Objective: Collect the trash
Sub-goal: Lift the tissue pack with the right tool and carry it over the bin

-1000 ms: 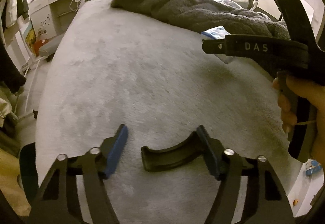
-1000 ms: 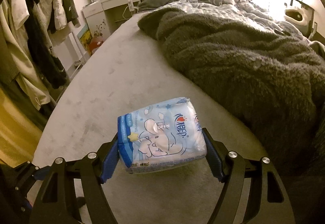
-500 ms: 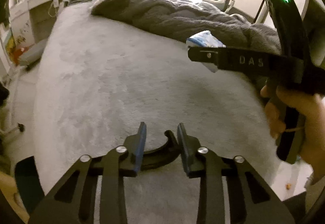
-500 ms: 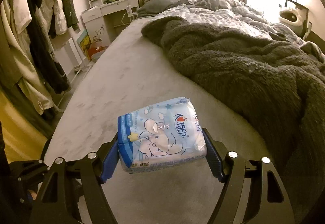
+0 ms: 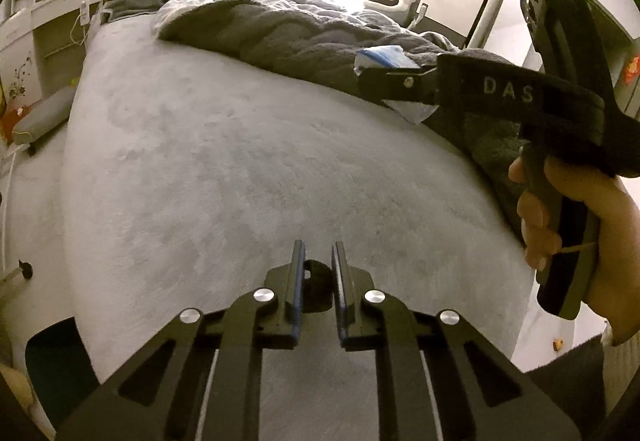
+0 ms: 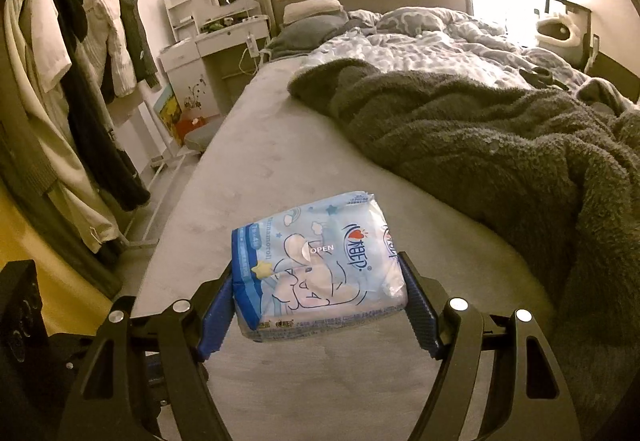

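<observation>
Both tools are black plastic; the left gripper has silver round screws on its linkage bars and blue-edged fingers; the right gripper has blue ribbed pads; its body reads "DAS" in pale letters, with a green light; a ribbed pale cuff shows.

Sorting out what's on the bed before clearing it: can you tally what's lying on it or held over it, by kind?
Tissue packs: 1, held in the right tongs
Fleece blankets: 1
Duvets: 1
Pillows: 2
Total: 5
</observation>
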Motion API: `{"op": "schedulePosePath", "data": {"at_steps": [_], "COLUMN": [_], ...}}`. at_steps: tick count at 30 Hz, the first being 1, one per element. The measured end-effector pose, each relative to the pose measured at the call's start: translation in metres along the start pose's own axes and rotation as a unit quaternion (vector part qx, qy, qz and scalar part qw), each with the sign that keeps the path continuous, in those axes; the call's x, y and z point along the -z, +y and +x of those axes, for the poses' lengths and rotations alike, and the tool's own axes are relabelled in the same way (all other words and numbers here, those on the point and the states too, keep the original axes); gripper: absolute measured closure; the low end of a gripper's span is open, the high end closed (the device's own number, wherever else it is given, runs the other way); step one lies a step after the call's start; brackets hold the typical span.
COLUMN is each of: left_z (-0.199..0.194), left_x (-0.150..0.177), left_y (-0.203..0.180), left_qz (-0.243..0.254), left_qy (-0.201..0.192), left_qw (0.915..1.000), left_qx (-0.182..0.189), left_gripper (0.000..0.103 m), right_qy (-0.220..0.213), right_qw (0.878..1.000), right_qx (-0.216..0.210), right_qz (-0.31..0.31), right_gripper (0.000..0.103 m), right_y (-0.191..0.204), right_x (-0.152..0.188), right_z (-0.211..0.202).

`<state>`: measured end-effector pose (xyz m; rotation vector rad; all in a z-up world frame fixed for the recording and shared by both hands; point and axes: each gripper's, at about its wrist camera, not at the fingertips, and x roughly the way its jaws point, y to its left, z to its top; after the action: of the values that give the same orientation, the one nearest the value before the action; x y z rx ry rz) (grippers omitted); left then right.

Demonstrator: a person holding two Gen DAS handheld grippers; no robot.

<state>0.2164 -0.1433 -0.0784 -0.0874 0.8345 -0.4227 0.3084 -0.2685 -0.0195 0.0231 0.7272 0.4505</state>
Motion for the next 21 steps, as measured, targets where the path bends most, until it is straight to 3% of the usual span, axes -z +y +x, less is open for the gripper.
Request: {"op": "schedulePosePath", "data": {"at_steps": [10,21], "left_z": [-0.035,-0.072], "left_x": [-0.001,0.004], "left_y": [0.035,0.087], "left_qz": [-0.024,-0.052], "left_qy": [-0.028,-0.039], "left_qw": [0.9992,0.9956], "left_qx": [-0.017,-0.067], "left_gripper": [0.090,0.090], "right_qy": [-0.019,-0.005], "right_qw": [0.999,0.999], "right_qx": [-0.010,-0.032], "right_qz": [0.029,0.015], "right_gripper": [0.028,0.028], "right_y": [0.020,0.079], "right_x": [0.015,0.036], "right_z": [-0.015,-0.010]}}
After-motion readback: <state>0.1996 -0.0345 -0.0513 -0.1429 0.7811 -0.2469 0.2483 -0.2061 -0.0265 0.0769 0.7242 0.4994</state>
